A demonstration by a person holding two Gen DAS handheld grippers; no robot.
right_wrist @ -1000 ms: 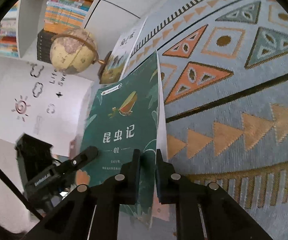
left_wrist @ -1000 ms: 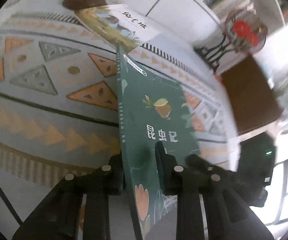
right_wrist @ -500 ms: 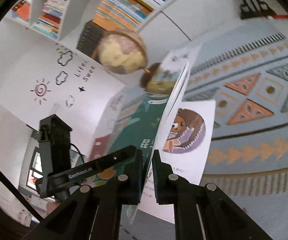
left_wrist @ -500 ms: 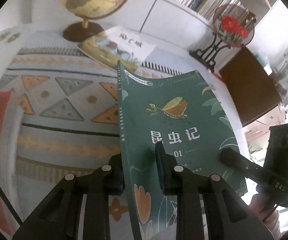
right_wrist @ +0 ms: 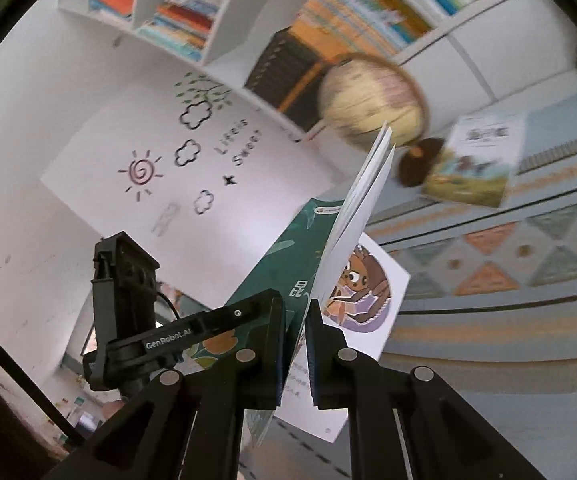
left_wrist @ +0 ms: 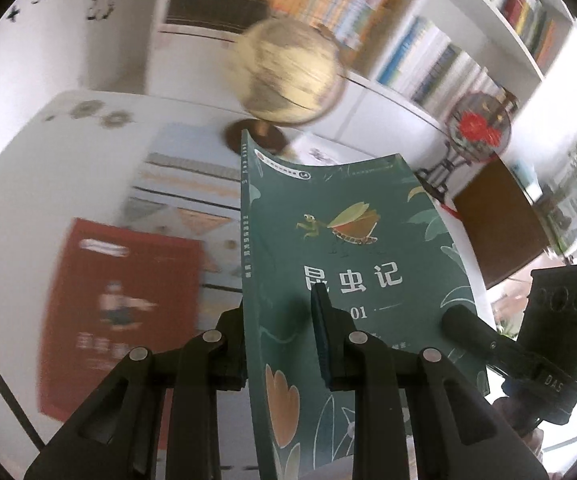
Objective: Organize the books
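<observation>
I've both grippers — left gripper (left_wrist: 280,336), right gripper (right_wrist: 294,344) — clamped on the green paperback (left_wrist: 352,264); light, floppy cover bowing, best pinched near the spine.

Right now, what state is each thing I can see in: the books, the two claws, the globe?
Green book: closed, lifted off the rug, cover bowed, held by both grippers.
Left gripper: shut on the green book near its spine.
Right gripper: shut on the green book's page edge.
Red book: closed, lying flat.
Picture book: closed, lying flat by the globe's base.
Globe: upright on its stand.
</observation>
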